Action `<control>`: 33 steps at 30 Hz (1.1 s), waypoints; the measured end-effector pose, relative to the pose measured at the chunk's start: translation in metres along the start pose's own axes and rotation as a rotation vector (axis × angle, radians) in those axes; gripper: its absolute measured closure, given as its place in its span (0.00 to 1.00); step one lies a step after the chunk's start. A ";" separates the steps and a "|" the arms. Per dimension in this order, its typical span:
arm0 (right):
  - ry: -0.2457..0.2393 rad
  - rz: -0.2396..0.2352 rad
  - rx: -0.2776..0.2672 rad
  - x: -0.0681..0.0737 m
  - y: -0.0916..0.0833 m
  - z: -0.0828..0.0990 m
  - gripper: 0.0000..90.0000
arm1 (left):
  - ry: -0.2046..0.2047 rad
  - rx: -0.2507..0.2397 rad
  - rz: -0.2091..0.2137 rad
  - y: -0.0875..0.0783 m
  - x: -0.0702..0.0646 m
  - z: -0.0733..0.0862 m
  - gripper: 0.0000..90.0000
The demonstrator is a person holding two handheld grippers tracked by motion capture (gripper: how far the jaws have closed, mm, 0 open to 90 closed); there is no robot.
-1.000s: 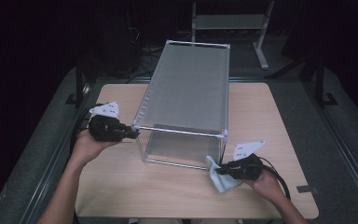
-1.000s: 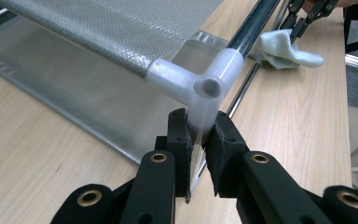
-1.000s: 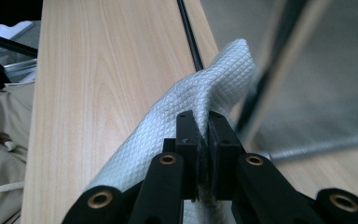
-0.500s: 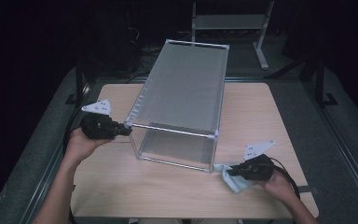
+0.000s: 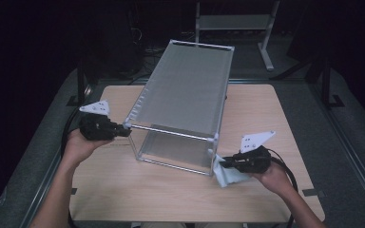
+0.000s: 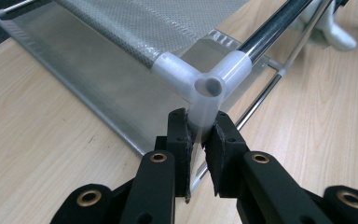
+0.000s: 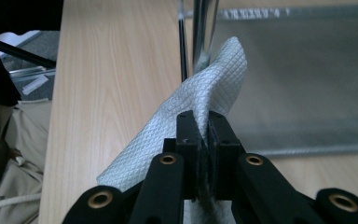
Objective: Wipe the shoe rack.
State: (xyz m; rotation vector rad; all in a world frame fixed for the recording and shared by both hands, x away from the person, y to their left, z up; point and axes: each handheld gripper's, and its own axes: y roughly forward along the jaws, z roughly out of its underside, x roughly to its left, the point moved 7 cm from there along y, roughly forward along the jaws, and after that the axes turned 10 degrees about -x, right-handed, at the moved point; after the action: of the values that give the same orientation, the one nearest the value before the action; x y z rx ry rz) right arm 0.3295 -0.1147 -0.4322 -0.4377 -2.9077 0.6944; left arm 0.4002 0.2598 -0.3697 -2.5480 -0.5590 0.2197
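- A dark room surrounds a light wooden table [image 5: 171,190], which stands on grey flooring; a metal stand [image 5: 233,21] rises behind the table's far edge.
- A two-tier rack [image 5: 185,95] of metal rods and grey mesh shelves takes up the middle of the table, running from near the far edge towards the near one and sitting skewed to the edges.
- The left gripper [image 5: 121,129] is pressed together on the white plastic corner joint [image 6: 200,91] at the rack's upper near-left corner; the left gripper view shows the pads pinching the joint's downward stub. This hold most likely steadies the rack while the other hand works on it.
- The right gripper [image 5: 223,164] pinches a pale, quilted cleaning cloth [image 7: 205,100] tight between its jaws, at the rack's near-right corner, not far from the table's near edge.
- In the right gripper view the cloth's free end drapes against the upright rod [image 7: 204,28] of that corner, so the work in hand looks like wiping down the rack's frame.
- Holding the cloth by a fold leaves a loose flap to rub along the rod.
- The tabletop around the rack is bare wood; each gripper's cable trails off towards the near side.
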 end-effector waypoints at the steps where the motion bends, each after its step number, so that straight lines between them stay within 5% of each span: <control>1: -0.009 -0.005 -0.015 0.000 -0.002 -0.009 0.94 | -0.001 -0.001 -0.002 0.000 0.001 0.000 0.88; 7: -0.055 -0.033 -0.023 0.003 0.000 -0.024 0.94 | -0.009 -0.001 -0.014 -0.002 0.004 0.001 0.88; 14: -0.053 -0.049 0.018 0.007 0.016 -0.009 0.93 | -0.021 -0.009 -0.016 -0.004 0.007 0.002 0.88; 20: -0.071 -0.029 0.002 0.003 0.006 -0.022 0.93 | -0.028 0.000 -0.011 -0.004 0.006 0.001 0.86; 28: -0.051 -0.037 0.015 0.000 0.012 -0.015 0.93 | 0.003 -0.005 -0.049 -0.026 0.000 -0.003 0.79; 33: -0.046 -0.035 0.030 -0.004 0.014 -0.015 0.93 | 0.038 -0.068 -0.049 -0.043 -0.013 -0.020 0.80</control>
State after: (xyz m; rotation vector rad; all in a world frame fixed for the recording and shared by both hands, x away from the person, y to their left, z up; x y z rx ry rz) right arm 0.3393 -0.0982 -0.4256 -0.3721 -2.9365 0.7514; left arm 0.3789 0.2781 -0.3295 -2.5950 -0.6230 0.1365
